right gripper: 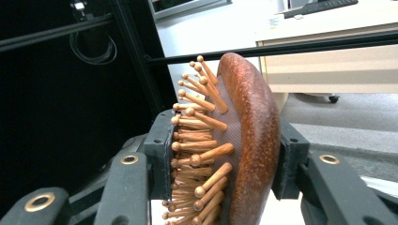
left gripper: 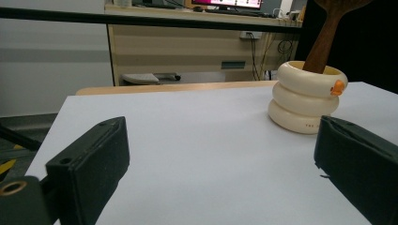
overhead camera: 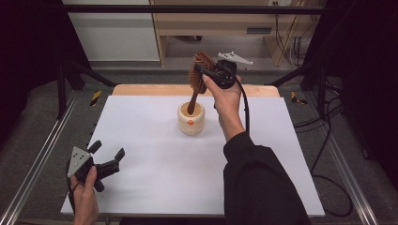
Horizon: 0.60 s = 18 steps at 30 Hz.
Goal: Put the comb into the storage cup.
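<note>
Right gripper (overhead camera: 205, 71) clamps brush (overhead camera: 199, 75) head, bristles against one jaw; handle dips into cup (overhead camera: 191, 119) at table's (overhead camera: 141, 131) 12 o'clock, likely for upright storage. Left gripper (overhead camera: 109, 156) wide open, empty, parked at 8 o'clock, clear of work.

A light wooden desk (overhead camera: 220, 23) stood beyond the white table (overhead camera: 155, 168), with a white wall panel (overhead camera: 112, 33) just left of it. Grey floor (overhead camera: 42, 122) ran beneath, cables (overhead camera: 288, 44) hung at the desk's right end, and black curtains (overhead camera: 28, 42) flanked it.
</note>
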Available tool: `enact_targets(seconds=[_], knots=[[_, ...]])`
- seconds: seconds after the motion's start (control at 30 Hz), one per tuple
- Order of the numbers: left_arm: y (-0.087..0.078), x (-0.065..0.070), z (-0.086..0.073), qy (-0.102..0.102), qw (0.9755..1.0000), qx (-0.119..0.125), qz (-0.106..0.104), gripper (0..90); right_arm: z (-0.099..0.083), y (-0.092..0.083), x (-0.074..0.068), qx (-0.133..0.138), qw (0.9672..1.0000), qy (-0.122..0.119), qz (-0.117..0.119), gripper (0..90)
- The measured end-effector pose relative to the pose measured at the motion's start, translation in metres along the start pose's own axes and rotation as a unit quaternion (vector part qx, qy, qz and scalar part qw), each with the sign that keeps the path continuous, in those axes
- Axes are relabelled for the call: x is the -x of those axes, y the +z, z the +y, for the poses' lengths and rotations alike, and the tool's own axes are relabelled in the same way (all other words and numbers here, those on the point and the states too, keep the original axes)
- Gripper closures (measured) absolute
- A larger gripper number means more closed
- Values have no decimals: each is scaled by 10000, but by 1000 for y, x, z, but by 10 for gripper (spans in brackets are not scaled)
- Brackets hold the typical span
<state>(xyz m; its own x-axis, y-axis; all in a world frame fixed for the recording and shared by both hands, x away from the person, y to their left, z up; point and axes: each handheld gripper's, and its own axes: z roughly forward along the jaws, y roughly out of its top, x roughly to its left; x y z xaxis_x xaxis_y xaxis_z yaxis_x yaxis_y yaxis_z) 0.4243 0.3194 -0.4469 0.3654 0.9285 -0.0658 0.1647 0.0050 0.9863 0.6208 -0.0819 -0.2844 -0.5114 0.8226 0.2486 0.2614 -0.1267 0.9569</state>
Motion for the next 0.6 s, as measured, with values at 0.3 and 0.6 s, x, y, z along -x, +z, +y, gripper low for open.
enact_targets(seconds=[0.3,0.6], knots=[[0,0,0,2,10000,10,-7,37,-12,7,5,-104,9999,33,-102,518],[0,0,0,-10,10000,5,-26,37,-20,10,6,-172,9998,32,-125,517]])
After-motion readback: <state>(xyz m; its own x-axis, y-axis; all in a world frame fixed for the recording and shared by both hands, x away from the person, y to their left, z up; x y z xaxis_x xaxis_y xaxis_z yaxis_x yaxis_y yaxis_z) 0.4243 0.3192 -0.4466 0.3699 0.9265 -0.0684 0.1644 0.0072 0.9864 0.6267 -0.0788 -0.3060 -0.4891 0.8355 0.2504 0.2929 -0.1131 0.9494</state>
